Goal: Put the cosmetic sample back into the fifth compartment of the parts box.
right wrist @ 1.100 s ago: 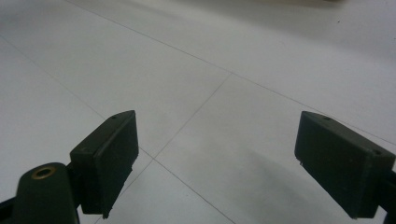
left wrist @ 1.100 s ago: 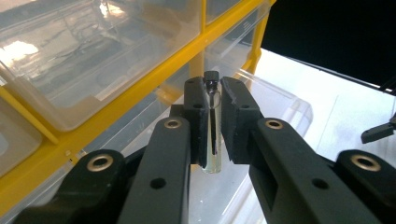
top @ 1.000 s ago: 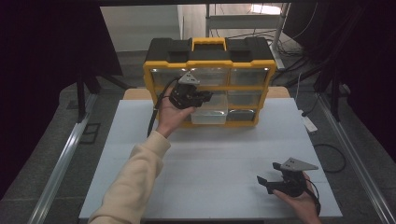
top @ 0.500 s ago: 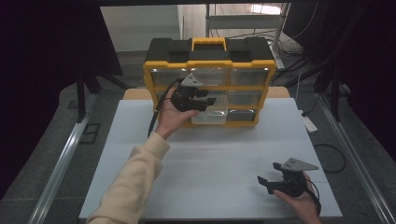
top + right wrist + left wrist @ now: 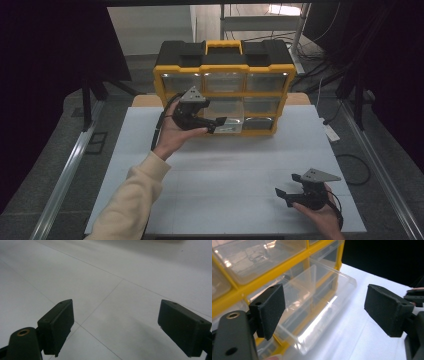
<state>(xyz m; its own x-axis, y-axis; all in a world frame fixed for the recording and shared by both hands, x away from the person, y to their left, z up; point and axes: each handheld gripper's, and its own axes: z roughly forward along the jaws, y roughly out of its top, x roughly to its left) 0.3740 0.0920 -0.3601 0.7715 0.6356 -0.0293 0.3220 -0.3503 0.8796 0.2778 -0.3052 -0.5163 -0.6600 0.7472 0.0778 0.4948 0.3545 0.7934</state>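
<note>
cabinet: yellow drawer organizer (image 5: 223, 95) with black top stands at the far edge of the white table (image 5: 230, 175).
drawer: clear plastic drawer (image 5: 317, 307) in the bottom row is pulled partway out, its front over the table.
left gripper (image 5: 212, 124): just in front of the drawer; jaws have just been opening and stand spread, nothing pinched.
right gripper (image 5: 286, 195): low over the table's near right part, well apart from the cabinet; jaws spread, holding nothing.
progress: drawer judged opened and released; what comes next cannot be told.

no legible text, label, brand or number anywhere
</note>
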